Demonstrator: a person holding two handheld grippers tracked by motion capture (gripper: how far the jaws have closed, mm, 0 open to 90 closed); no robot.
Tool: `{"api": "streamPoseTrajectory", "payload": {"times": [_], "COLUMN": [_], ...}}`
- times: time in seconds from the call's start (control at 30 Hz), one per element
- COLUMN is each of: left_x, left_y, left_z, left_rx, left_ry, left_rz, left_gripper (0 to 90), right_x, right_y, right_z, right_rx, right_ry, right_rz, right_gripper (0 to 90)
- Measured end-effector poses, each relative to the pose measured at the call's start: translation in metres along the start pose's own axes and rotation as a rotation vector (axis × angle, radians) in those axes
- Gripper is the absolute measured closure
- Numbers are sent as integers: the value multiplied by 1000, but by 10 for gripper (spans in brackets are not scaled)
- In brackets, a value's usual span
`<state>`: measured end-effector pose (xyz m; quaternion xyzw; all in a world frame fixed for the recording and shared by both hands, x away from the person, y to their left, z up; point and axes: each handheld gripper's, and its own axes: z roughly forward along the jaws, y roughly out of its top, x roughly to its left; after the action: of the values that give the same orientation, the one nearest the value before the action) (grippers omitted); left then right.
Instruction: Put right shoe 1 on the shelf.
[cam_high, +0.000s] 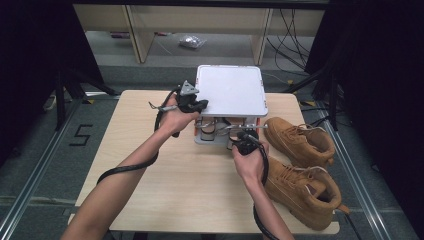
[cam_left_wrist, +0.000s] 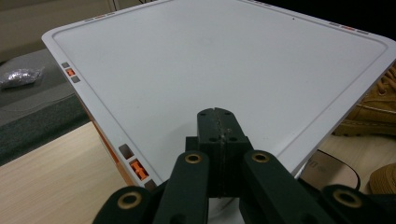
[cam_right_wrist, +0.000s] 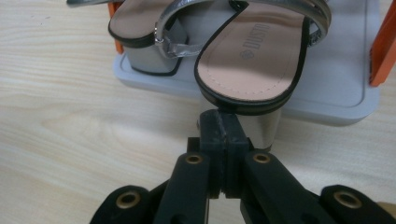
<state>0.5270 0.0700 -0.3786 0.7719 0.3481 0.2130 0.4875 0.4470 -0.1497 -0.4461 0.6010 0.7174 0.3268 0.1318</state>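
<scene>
High view: both grippers at the white two-tier shoe rack (cam_high: 231, 90) on the tabletop (cam_high: 165, 175)
Left gripper (cam_left_wrist: 218, 116) closed, empty, resting on rack's top panel; right gripper (cam_right_wrist: 220, 122) closed, empty, just at heel of a silver-strap sandal (cam_right_wrist: 252, 56) on the lower tier; tan boots (cam_high: 300, 165) beside the rack

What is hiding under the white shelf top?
Under the white shelf top, silver block-heeled sandals sit on the grey bottom tray. Their front parts and the space behind them are covered.
</scene>
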Motion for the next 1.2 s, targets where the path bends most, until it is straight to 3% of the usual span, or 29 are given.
{"api": "streamPoseTrajectory", "payload": {"times": [0.1,0.13,0.2,0.33,0.37,0.4,0.43,0.47,0.5,0.73,0.77,0.87,0.97,1.2], "left_x": [0,0,0,0,0,0,0,-1,-1,0,0,0,-1,-1], "left_y": [0,0,0,0,0,0,0,0,0,0,0,0,0,0], "left_z": [0,0,0,0,0,0,0,0,0,-1,-1,-1,-1,-1], "left_rx": [0,-1,0,-1,-1,0,0,1,1,4,5,4,3,3], "left_ry": [0,1,1,0,-1,-1,0,1,1,-1,-1,-1,0,-1], "left_rz": [1,1,2,4,4,4,5,5,5,7,8,8,9,8], "left_gripper": [898,899,899,899,899,898,899,898,899,899,899,899,899,899], "right_x": [-1,1,-2,-5,-7,-4,-7,-4,-7,-6,-9,-8,-9,-10], "right_y": [2,3,3,0,-2,-1,0,0,2,6,7,9,10,10], "right_z": [1,2,2,7,9,10,10,10,11,17,18,21,24,33], "right_rx": [5,5,4,0,-3,-13,-14,-12,-19,-36,-43,-56,-63,-90], "right_ry": [-13,-14,-13,-23,-28,-27,-28,-24,-31,-68,-71,-81,-99,-112], "right_rz": [9,48,35,53,21,54,8,48,0,5,-36,-24,-55,-78], "right_gripper": [900,900,900,900,900,900,900,900,900,895,895,886,882,868]}}
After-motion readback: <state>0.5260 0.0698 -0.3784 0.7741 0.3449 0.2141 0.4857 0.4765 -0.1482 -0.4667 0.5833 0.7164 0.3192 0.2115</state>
